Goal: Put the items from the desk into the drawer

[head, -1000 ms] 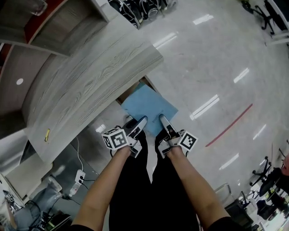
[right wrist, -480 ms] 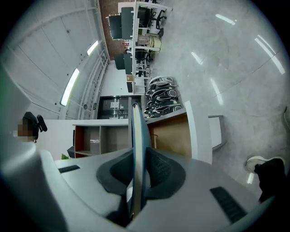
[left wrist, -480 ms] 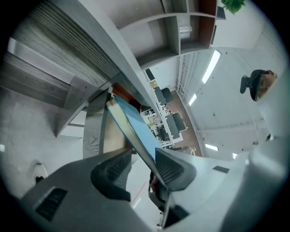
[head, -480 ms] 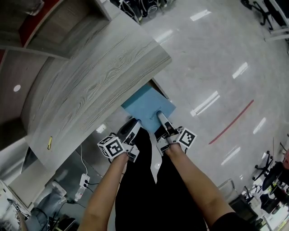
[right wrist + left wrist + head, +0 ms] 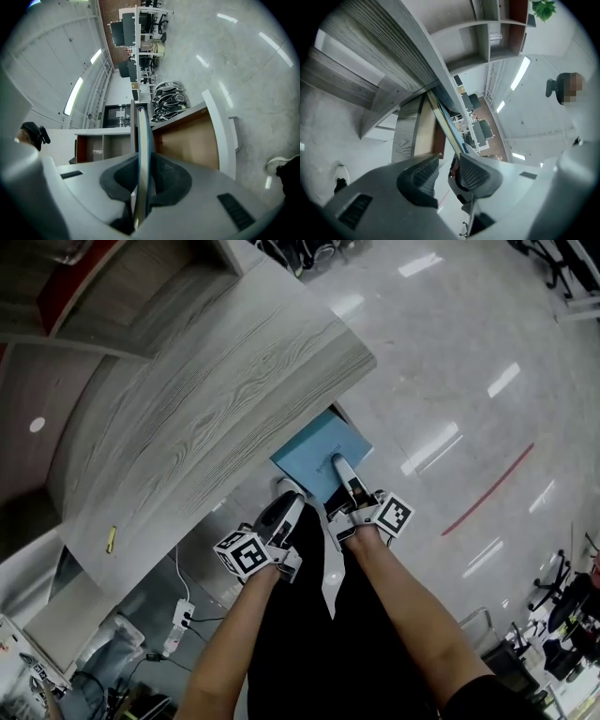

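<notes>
The right gripper (image 5: pixel 343 472) is clamped on the near edge of a thin blue book (image 5: pixel 319 451). The book hangs over the open wooden drawer (image 5: pixel 187 140), just under the desk (image 5: pixel 216 399) edge at 12 o'clock from the hands. The left gripper (image 5: pixel 286 512), at the book's 7 o'clock, has its jaws partly apart around nothing.

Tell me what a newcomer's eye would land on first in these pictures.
First comes the blue book, bright against the pale floor, at the middle of the head view. The right gripper has it clamped by one edge, just off the edge of the desk and by the open drawer. Next is the broad grey wood-grain desk across the upper left, bare except for a small yellow item near its lower left end.
</notes>
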The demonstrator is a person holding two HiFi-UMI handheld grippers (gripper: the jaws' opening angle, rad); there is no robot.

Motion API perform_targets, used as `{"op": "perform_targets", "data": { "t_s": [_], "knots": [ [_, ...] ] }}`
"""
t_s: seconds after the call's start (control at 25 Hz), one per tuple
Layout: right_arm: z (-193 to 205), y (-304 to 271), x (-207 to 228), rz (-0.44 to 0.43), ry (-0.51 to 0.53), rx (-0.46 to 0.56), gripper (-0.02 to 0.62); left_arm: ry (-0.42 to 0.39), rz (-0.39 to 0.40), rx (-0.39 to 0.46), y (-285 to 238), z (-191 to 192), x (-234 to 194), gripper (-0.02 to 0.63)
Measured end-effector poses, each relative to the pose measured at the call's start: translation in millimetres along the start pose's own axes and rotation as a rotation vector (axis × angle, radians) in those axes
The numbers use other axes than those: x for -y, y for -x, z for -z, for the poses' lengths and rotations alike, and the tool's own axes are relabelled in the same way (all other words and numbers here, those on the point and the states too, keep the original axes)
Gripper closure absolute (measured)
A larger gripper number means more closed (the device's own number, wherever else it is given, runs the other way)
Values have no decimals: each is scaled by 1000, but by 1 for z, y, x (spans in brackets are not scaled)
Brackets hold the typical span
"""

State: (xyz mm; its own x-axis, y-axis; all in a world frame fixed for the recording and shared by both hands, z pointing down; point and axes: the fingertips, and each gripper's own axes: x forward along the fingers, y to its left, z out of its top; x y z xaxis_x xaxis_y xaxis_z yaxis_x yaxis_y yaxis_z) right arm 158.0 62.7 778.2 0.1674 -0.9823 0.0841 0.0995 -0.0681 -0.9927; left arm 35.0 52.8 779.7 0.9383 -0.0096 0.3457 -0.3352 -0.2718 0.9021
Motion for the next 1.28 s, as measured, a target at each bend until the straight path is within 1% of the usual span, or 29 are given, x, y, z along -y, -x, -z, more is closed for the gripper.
{"op": "perform_targets", "data": {
  "t_s": [0.12, 0.2, 0.32, 0.36, 0.4, 0.48, 0.6, 0.68, 0.72, 0.8, 0.88, 0.96, 1.08, 1.28],
  "knots": [
    [0, 1, -5, -26, 25, -15, 539, -1, -1, 8, 3, 0, 4, 462],
    [-3, 8, -9, -42, 38, -4, 538, -2, 6, 11, 3, 1, 7, 463],
    [-2, 23, -17, -100, 22, 18, 539, 13, 8, 18, 5, 0, 12, 468],
    [-1, 27, -16, -107, 15, 19, 539, 17, 2, 20, 6, -1, 13, 471],
    [0, 29, -13, -99, 16, 16, 540, 10, -9, 23, 7, -3, 16, 472],
    [0, 31, -1, -35, 45, 7, 540, -45, -42, 34, 9, -6, 26, 480],
    [-7, 34, 23, 123, 105, 23, 540, -203, -109, 40, 15, -5, 42, 523],
    [-11, 38, 37, 199, 95, 61, 540, -300, -142, 40, 18, -2, 49, 548],
    [-11, 38, 40, 204, 74, 73, 540, -335, -153, 43, 19, -1, 52, 555],
    [-7, 35, 37, 178, 58, 68, 540, -373, -170, 53, 20, 3, 58, 561],
    [-4, 26, 29, 143, 62, 54, 540, -377, -180, 65, 19, 6, 60, 561],
    [-1, 12, 25, 126, 71, 43, 540, -377, -199, 78, 18, 6, 58, 565],
    [3, -5, 26, 137, 83, 39, 540, -401, -221, 100, 16, 2, 56, 568],
    [6, -18, 37, 171, 82, 45, 540, -414, -218, 117, 16, -2, 58, 572]
  ]
}}
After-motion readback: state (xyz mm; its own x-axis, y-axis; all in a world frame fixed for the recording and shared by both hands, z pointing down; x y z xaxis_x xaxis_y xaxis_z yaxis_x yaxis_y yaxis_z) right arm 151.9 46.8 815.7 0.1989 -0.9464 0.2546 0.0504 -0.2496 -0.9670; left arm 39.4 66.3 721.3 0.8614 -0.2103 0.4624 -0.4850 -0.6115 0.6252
